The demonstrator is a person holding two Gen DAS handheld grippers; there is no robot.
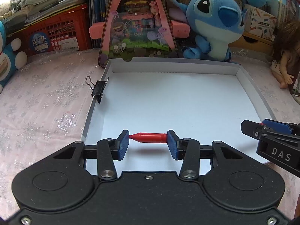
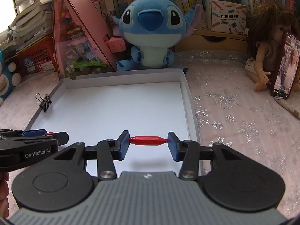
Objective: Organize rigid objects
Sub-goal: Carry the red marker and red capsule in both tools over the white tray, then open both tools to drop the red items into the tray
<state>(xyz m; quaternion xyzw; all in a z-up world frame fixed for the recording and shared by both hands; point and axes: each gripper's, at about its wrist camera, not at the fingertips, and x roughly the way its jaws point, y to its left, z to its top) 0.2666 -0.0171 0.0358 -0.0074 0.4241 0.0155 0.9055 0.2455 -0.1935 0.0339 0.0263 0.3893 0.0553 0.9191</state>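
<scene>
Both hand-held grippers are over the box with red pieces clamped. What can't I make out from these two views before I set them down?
- Near wall of the white box: both views, covered by the gripper bodies.
- Box floor under each red piece: only a shadow shows, so the height above it is unclear.
- Right hand-held gripper in the left wrist view: its piece is nearly all hidden by the fingers.
- Black binder clip: whether it grips the box wall is unclear.

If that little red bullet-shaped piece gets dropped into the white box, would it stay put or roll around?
The red piece looks round and smooth, so it would probably roll on the white box, whose floor is flat. It spans the left gripper unbent, so likely stiff.
</scene>
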